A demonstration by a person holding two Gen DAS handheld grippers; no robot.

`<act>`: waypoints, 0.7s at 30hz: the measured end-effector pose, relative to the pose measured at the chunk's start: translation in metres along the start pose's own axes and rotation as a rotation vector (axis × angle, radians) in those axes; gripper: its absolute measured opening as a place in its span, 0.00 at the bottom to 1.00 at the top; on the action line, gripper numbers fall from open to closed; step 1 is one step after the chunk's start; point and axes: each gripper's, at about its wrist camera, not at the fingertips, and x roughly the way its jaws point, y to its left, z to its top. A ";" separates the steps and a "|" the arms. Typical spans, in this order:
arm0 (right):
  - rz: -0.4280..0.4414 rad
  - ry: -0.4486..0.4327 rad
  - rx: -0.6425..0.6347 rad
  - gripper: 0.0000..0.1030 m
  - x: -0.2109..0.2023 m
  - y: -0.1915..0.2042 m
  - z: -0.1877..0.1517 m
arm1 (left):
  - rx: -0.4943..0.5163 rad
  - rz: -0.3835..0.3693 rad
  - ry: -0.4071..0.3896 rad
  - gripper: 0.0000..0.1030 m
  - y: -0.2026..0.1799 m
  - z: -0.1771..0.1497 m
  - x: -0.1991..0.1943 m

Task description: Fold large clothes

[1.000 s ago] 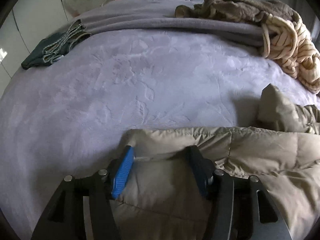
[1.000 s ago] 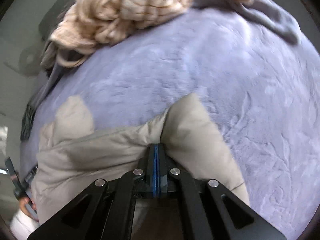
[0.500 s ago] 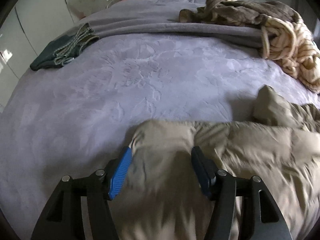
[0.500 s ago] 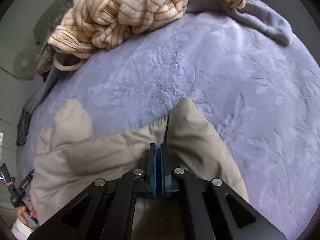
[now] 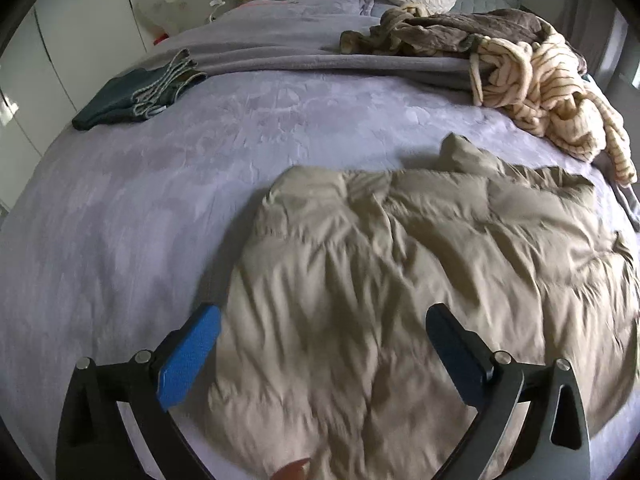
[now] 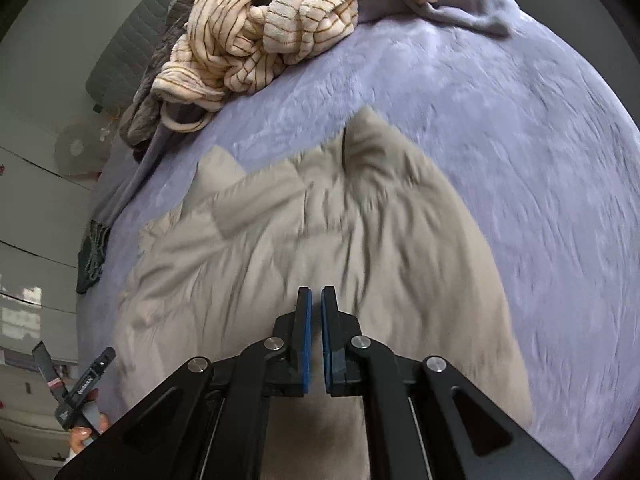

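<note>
Left claw: lower centre of frame, jaws just sprung wide, nothing between the pads, coat dropped flat for folding. Right claw: lower centre, jaws just parting, narrow gap, nothing pinched; coat beneath, centre frame, on bed.
</note>
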 end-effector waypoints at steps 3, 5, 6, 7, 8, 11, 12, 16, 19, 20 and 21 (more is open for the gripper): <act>0.010 0.012 0.018 0.24 -0.012 -0.005 -0.021 | 0.003 0.011 0.025 1.00 -0.001 -0.012 -0.007; 0.012 0.016 0.025 0.46 -0.019 -0.008 -0.035 | -0.006 0.002 0.043 1.00 0.000 -0.021 -0.010; 0.012 0.013 0.028 0.52 -0.024 -0.009 -0.042 | -0.010 -0.003 0.058 1.00 0.000 -0.025 -0.011; 0.014 0.012 0.033 0.52 -0.027 -0.010 -0.048 | -0.016 -0.010 0.072 1.00 0.001 -0.030 -0.012; 0.019 0.015 0.040 0.52 -0.030 -0.012 -0.054 | -0.020 -0.015 0.082 1.00 0.001 -0.034 -0.012; 0.042 0.026 0.082 0.61 -0.035 -0.018 -0.070 | -0.044 -0.038 0.134 1.00 0.004 -0.051 -0.011; 0.057 0.028 0.100 0.69 -0.036 -0.021 -0.077 | -0.064 -0.053 0.161 1.00 0.006 -0.057 -0.009; 0.083 0.037 0.144 0.77 -0.036 -0.028 -0.098 | -0.135 -0.060 0.202 1.00 0.014 -0.086 -0.008; 0.085 0.049 0.174 0.80 -0.032 -0.035 -0.108 | -0.166 -0.102 0.235 1.00 0.019 -0.098 -0.006; 0.087 0.052 0.185 0.83 -0.030 -0.037 -0.110 | -0.178 -0.118 0.246 1.00 0.021 -0.100 -0.004; 0.088 0.050 0.191 0.84 -0.029 -0.038 -0.112 | -0.192 -0.129 0.252 1.00 0.022 -0.102 -0.003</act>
